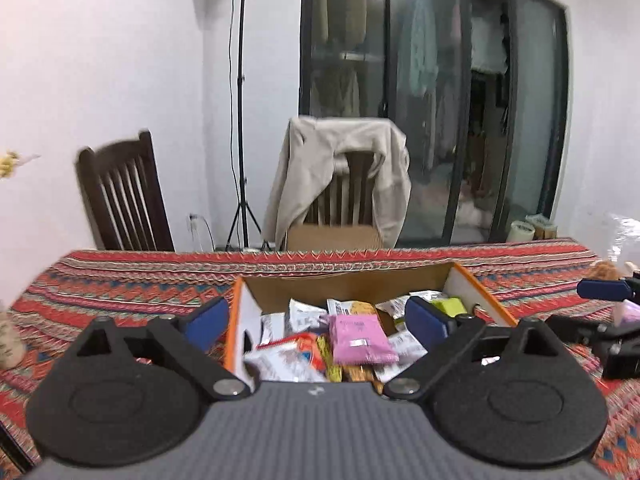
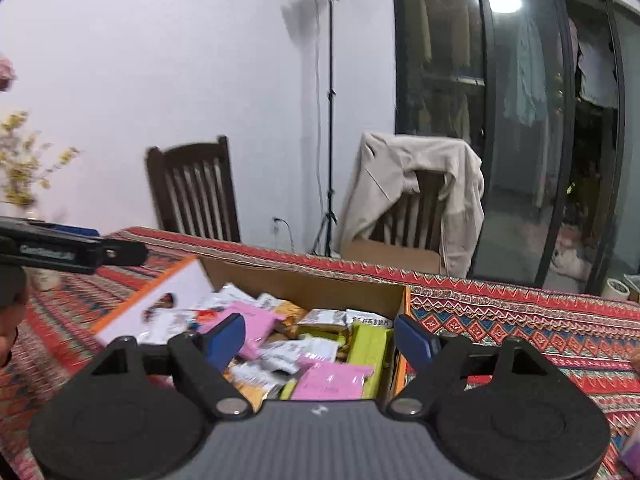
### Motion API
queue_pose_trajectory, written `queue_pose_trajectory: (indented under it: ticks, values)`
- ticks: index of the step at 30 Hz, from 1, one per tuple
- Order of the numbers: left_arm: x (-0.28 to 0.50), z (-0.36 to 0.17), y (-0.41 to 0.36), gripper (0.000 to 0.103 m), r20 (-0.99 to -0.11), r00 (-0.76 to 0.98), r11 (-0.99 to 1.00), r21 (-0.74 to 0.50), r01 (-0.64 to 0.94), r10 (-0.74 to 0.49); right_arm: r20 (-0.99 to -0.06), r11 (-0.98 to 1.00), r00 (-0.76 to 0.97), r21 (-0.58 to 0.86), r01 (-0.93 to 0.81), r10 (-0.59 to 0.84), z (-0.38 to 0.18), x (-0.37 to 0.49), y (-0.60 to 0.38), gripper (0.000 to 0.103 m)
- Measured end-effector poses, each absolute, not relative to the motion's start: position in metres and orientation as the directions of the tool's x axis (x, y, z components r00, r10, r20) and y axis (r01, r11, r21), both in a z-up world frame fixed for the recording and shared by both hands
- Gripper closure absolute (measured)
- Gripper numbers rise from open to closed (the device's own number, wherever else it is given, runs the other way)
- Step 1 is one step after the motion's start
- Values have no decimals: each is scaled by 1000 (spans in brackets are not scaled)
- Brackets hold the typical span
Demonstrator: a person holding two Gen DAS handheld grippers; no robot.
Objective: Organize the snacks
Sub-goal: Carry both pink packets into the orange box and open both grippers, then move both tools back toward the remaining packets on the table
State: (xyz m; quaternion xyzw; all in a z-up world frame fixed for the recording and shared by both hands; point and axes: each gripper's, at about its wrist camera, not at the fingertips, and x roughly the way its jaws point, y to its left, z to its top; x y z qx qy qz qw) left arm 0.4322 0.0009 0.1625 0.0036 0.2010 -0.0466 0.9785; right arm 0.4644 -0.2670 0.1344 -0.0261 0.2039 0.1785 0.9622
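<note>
Cardboard box (image 1: 256, 312) of snack packets sits on the patterned cloth (image 1: 132, 280). The left gripper (image 1: 318, 314) hovers above it, jaws wide and empty, a pink packet (image 1: 360, 338) below them. The right gripper (image 2: 320, 338) also gapes empty over the snacks.

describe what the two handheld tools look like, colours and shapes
Both look alike. The left tool has a grey ribbed body with a small white mark, two round black discs at its sides, black linkage arms on silver pivot bolts, and fingers with blue pads. The right tool shows the same build. No cables or sleeves are visible.
</note>
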Motion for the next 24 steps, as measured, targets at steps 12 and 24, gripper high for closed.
queue_pose_trajectory:
  ticks: [12,24]
  values:
    - [254,129,9,0,-365,928,998,-24,66,-71,-371,923,851,47,-382,372,130,281,-304,4]
    - [190,84,8,0,-461,884,996,-51,68,-84,-554,938,757,192,-289,346,48,193,-322,4]
